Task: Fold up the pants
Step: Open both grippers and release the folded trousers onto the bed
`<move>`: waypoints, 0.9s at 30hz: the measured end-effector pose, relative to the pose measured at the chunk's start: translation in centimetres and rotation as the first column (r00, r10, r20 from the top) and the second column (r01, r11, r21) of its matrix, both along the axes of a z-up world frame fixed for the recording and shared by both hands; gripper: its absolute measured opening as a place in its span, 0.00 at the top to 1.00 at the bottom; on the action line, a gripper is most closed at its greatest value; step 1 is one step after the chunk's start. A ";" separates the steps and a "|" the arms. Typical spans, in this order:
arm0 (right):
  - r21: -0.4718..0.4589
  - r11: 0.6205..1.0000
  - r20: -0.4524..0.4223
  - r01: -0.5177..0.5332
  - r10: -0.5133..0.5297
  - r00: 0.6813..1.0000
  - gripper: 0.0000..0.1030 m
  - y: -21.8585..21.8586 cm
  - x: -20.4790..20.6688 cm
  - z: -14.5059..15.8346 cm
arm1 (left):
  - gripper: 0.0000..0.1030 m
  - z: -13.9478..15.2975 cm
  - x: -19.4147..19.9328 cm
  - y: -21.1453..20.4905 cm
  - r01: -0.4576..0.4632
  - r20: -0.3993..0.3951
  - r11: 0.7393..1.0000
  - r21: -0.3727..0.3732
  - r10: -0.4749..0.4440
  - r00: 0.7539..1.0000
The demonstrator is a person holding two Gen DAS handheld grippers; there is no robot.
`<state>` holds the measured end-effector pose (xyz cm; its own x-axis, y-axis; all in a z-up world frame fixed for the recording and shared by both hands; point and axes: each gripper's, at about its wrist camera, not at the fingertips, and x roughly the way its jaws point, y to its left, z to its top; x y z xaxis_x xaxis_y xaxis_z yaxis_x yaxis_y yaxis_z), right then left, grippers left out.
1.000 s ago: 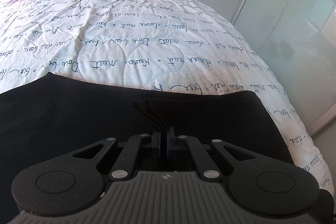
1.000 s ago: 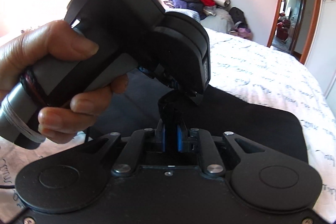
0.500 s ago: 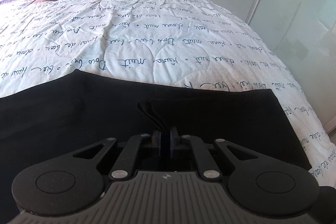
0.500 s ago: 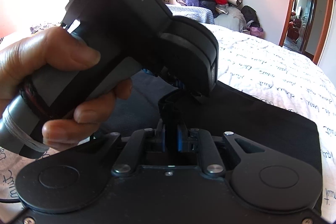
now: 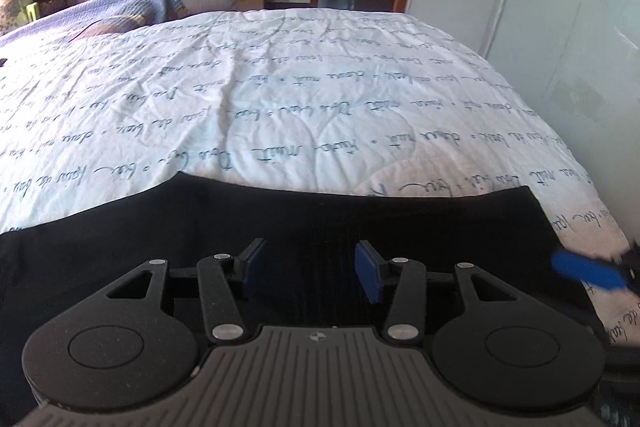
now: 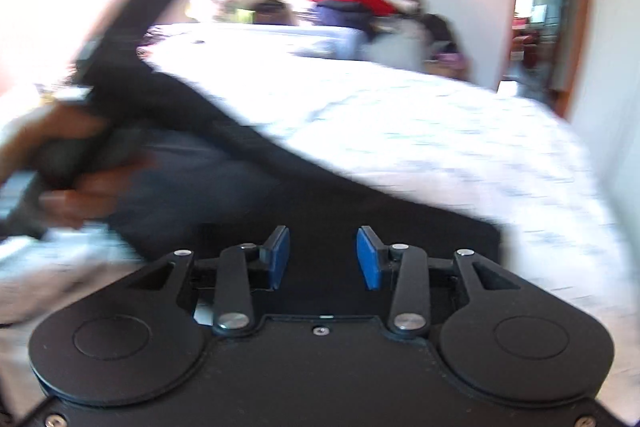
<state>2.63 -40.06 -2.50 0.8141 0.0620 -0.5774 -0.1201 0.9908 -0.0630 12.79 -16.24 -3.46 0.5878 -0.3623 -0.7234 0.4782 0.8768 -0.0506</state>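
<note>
While both sets of jaws are opening with nothing pinched, the left gripper and right gripper hover over black pants on the bed

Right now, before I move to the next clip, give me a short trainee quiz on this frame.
1. True or false: the left gripper is shut on the pants.
2. What colour are the pads on the right gripper fingers?
3. The pants lie on: A) a bare floor B) a quilt printed with script C) a wooden table

Key:
1. False. Its jaws are opening, with no cloth pinched between them.
2. Blue.
3. B.
</note>
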 end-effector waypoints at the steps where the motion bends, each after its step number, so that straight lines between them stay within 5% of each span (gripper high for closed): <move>1: -0.006 1.000 -0.022 0.023 -0.023 0.999 0.62 -1.2 1.2 -0.3 | 0.48 -0.3 -0.5 -0.9 0.035 0.001 0.999 0.006 -0.035 0.999; 6: 0.121 0.992 -0.135 0.043 -0.026 0.990 0.63 -4.7 6.4 -2.3 | 0.45 -2.9 -1.8 -3.7 0.122 -0.018 0.986 0.116 -0.121 0.993; 9: 0.119 0.991 -0.162 0.066 -0.047 0.986 0.63 -4.0 8.1 -3.3 | 0.42 -3.4 -2.5 -3.3 0.128 0.007 0.982 0.142 -0.131 0.991; 15: 0.047 0.997 -0.100 0.054 -0.049 0.994 0.63 -1.4 4.0 -1.4 | 0.42 -2.1 -3.3 -2.0 0.140 0.033 0.981 0.135 -0.145 0.989; 18: 0.019 1.000 -0.149 -0.001 0.004 0.989 0.63 0.2 1.6 -2.3 | 0.40 -2.8 -4.0 -1.6 0.172 -0.010 0.976 0.136 -0.172 0.985; 22: -0.029 1.000 -0.187 -0.007 0.001 0.982 0.62 1.1 -0.6 -3.2 | 0.38 -3.1 -5.6 -1.5 0.180 0.054 0.965 0.193 -0.193 0.980; 27: 0.016 1.000 -0.137 0.023 -0.021 0.990 0.53 1.7 -1.0 -1.9 | 0.32 -2.2 -4.1 -1.9 0.122 0.054 0.985 0.120 -0.129 0.990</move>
